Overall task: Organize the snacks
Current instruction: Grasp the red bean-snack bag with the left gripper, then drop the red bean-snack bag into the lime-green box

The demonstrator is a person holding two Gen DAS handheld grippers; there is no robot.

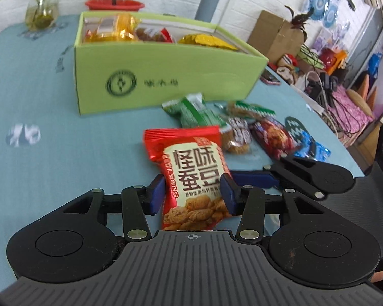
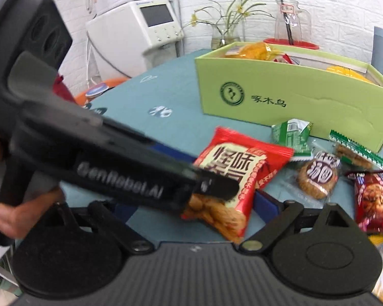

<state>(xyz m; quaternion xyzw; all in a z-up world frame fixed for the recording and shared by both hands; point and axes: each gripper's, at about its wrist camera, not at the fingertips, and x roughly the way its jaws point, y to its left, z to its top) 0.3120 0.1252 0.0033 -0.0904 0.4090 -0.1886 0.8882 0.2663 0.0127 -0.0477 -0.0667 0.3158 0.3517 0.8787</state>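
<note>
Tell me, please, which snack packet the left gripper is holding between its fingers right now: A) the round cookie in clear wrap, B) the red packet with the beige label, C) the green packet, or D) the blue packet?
B: in the left wrist view the left gripper has its blue fingers pressed against both sides of the red packet, lifted clear of the loose snacks in front of the green box.

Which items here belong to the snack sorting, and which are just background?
Job: red snack packet clamped in left gripper; green box; green packet; round biscuit; dark red cookie packet.
Background: vase, grey cylinder, white machine.
</note>
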